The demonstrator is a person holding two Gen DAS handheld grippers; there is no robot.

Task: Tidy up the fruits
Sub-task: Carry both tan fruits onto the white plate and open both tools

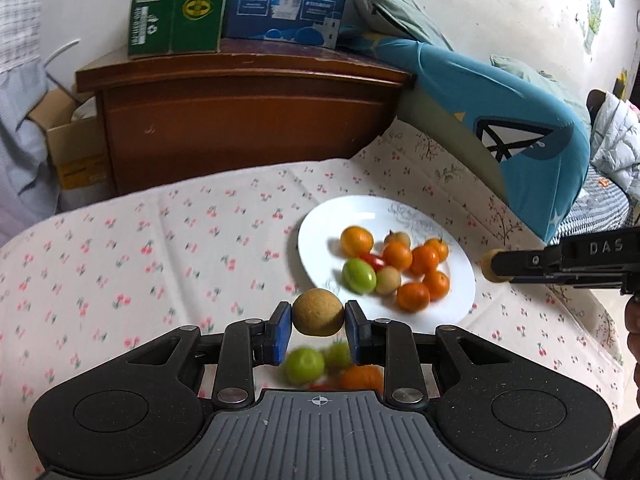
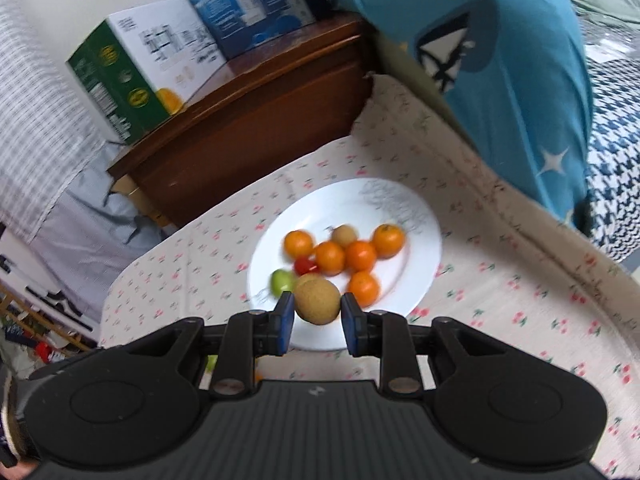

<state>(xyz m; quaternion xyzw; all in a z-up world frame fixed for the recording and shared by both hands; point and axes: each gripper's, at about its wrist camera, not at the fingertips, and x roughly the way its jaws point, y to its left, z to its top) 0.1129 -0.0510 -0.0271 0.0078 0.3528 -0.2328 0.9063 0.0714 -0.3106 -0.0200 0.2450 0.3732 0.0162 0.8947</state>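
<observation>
A white plate (image 1: pixel 320 224) on the cherry-print cloth holds several oranges (image 1: pixel 416 297), a green fruit (image 1: pixel 359 275), tan longans and a red tomato. My left gripper (image 1: pixel 318 317) is shut on a tan round longan (image 1: pixel 318 312), held above the cloth just near of the plate. Below it lie two green fruits (image 1: pixel 305 365) and an orange (image 1: pixel 362 377). My right gripper (image 2: pixel 317 306) is shut on another tan longan (image 2: pixel 317 301) over the plate's (image 2: pixel 420 236) near edge. It also shows in the left wrist view (image 1: pixel 490 266) at the plate's right.
A brown wooden cabinet (image 1: pixel 240 120) with a green carton (image 1: pixel 176 8) and a blue box (image 1: pixel 288 0) stands behind the table. A blue cushion (image 1: pixel 520 128) leans at the right. A cardboard box (image 1: pixel 72 148) sits at the left.
</observation>
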